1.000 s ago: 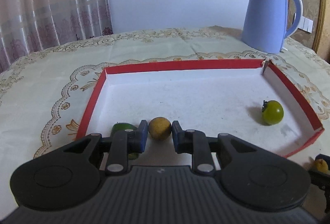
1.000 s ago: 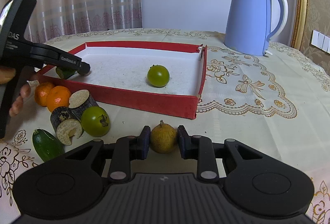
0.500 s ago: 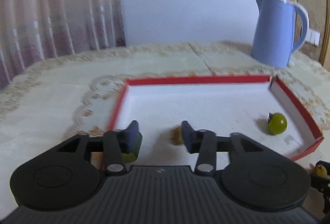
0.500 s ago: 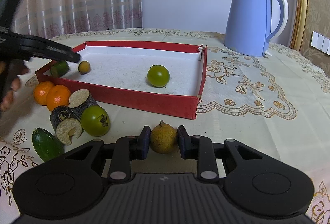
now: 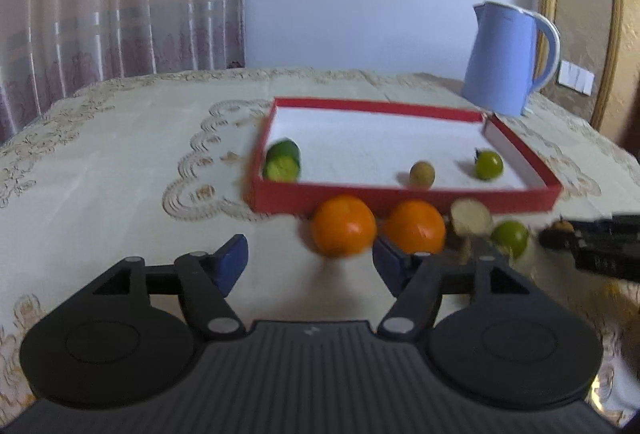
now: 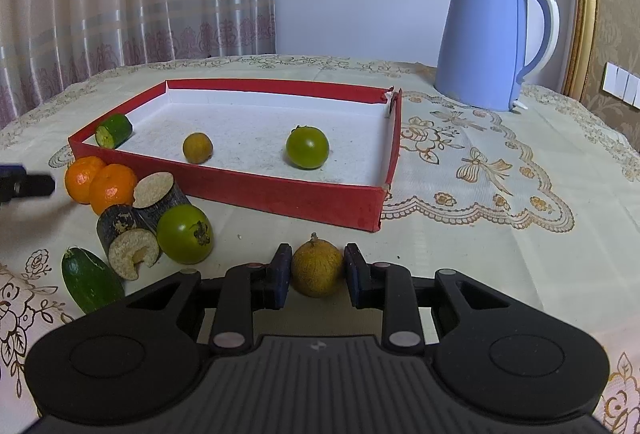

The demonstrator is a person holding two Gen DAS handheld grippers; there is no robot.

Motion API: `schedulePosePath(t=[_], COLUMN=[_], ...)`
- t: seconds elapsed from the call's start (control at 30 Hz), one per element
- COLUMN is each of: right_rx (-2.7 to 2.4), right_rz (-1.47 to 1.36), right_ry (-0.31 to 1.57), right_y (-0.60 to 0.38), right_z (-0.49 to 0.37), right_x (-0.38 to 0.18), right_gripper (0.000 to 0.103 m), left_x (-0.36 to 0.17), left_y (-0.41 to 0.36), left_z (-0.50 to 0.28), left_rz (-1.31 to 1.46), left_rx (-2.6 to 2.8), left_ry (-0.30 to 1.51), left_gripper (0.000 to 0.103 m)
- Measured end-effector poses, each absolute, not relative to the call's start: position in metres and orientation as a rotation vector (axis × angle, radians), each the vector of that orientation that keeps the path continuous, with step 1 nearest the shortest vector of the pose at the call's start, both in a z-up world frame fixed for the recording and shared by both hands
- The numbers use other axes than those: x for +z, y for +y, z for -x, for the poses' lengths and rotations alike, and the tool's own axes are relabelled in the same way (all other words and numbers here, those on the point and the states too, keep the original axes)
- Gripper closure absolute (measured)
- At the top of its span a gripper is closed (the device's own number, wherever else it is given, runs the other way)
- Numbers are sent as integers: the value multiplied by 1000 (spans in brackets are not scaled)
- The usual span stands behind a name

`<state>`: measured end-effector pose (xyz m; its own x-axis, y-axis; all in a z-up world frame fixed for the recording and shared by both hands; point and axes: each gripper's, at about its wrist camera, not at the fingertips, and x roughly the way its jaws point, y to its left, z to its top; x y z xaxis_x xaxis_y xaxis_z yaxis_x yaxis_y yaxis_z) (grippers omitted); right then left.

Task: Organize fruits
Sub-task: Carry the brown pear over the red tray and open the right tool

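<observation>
A table under a cream embroidered cloth (image 6: pixel 500 234) fills the frame. On it: red tray (image 6: pixel 280 194) centre, blue kettle (image 6: pixel 488 42) upper right, oranges (image 6: pixel 100 182), sugarcane pieces (image 6: pixel 136 222), green tomato (image 6: pixel 184 234) and cucumber (image 6: pixel 90 278) lower left.

left gripper (image 5: pixel 310 260) drawn back out of red tray (image 5: pixel 400 199), jaws just opened, small brown fruit (image 5: pixel 421 174) left inside
</observation>
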<state>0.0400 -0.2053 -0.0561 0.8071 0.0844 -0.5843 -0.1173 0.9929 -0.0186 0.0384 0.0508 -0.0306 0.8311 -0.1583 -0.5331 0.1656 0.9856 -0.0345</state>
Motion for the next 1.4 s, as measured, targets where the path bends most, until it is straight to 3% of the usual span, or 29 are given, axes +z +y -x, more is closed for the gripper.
schedulePosePath(t=[0.6, 0.87, 1.13, 1.4], right_rx=[84, 112, 157, 158], right_rz=[95, 119, 176, 264], right_ry=[602, 526, 497, 590], right_y=[-201, -194, -160, -121], right_z=[-31, -28, -91, -150], right_x=[-53, -18, 6, -20], right_gripper=[75, 75, 75, 75], left_x=[-57, -58, -59, -59], left_y=[37, 33, 33, 34], left_z=[-41, -42, -42, -43], left_rz=[-31, -52, -52, -43], left_rx=[-208, -214, -227, -229], left_ry=[603, 616, 624, 628], left_gripper=[15, 10, 2, 0])
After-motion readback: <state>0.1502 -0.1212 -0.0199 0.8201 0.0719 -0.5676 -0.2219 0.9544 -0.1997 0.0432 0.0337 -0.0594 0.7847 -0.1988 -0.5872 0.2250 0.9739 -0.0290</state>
